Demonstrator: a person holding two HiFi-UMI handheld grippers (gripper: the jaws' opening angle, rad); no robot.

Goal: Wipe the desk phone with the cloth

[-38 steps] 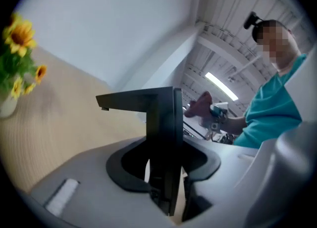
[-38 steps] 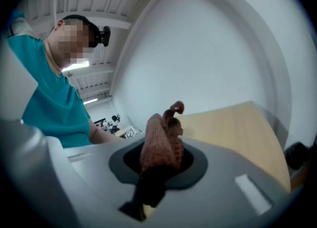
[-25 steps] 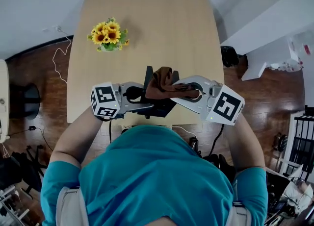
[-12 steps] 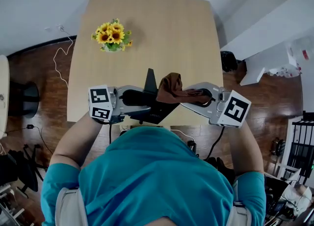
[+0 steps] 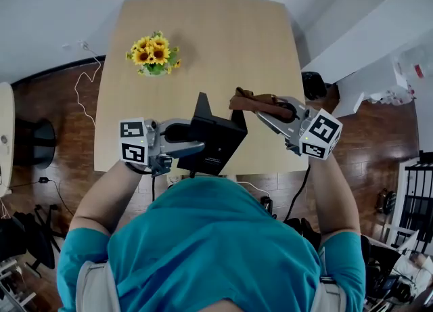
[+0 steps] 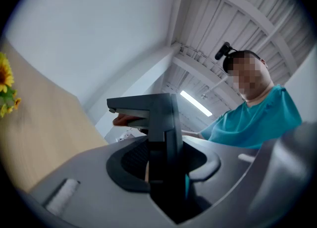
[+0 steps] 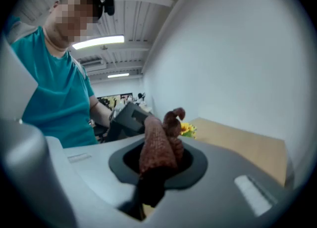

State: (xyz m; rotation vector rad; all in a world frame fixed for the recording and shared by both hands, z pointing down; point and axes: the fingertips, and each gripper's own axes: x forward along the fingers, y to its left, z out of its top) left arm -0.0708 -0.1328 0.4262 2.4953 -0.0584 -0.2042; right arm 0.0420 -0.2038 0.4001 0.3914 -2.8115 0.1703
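The black desk phone (image 5: 214, 139) is held up over the near edge of the wooden table (image 5: 203, 33), tilted on edge, with my left gripper (image 5: 200, 145) shut on its left side. In the left gripper view the desk phone's body (image 6: 159, 123) stands pinched between the jaws of the left gripper (image 6: 166, 175). My right gripper (image 5: 262, 108) is shut on the brown cloth (image 5: 253, 100), just right of the phone's upper corner and apart from it. The bunched cloth (image 7: 159, 143) sticks up out of the right gripper (image 7: 157, 170), with the phone (image 7: 130, 118) behind it.
A small bunch of sunflowers (image 5: 153, 52) stands on the table's far left. A white cable (image 5: 84, 80) trails on the wooden floor at left. A black bin (image 5: 313, 77) and white furniture (image 5: 365, 40) stand to the right of the table.
The right gripper has carried the cloth off the top of the phone, to the right and further away. The left gripper has raised and turned the phone, so more of its black face shows.
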